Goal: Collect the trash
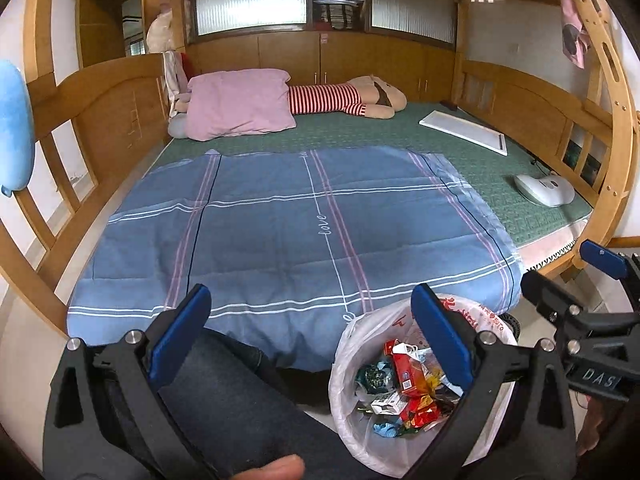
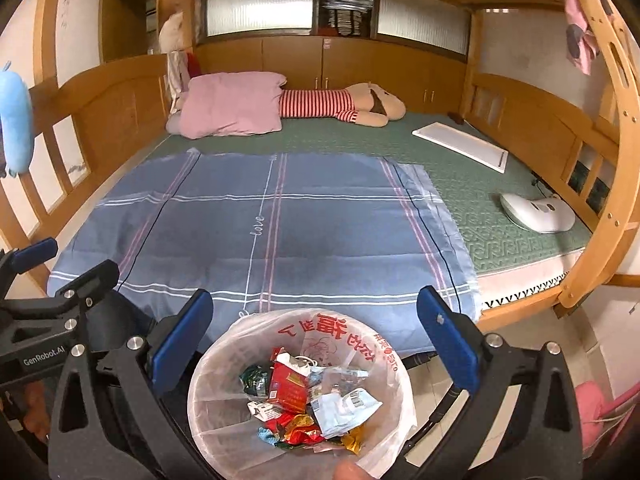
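Observation:
A round bin lined with a white plastic bag (image 1: pixel 348 344) (image 2: pixel 208 364) stands on the floor at the foot of the bed. Several crumpled wrappers (image 1: pixel 408 372) (image 2: pixel 288 392), red, white and green, lie inside it. My left gripper (image 1: pixel 316 336) is open and empty, hovering to the left of the bin and above it, over a person's leg. My right gripper (image 2: pixel 316 340) hangs open right above the bin, holding nothing. Each gripper shows in the other's view: the right one (image 1: pixel 568 276) at the right edge, the left one (image 2: pixel 64 266) at the left edge.
A blue plaid sheet (image 1: pixel 280 232) covers the near half of a green mattress (image 2: pixel 500 216) in a wooden bunk frame. On the bed lie a pink pillow (image 1: pixel 240 104), a striped plush toy (image 1: pixel 344 100), a white board (image 1: pixel 464 132) and a white device (image 1: pixel 544 190).

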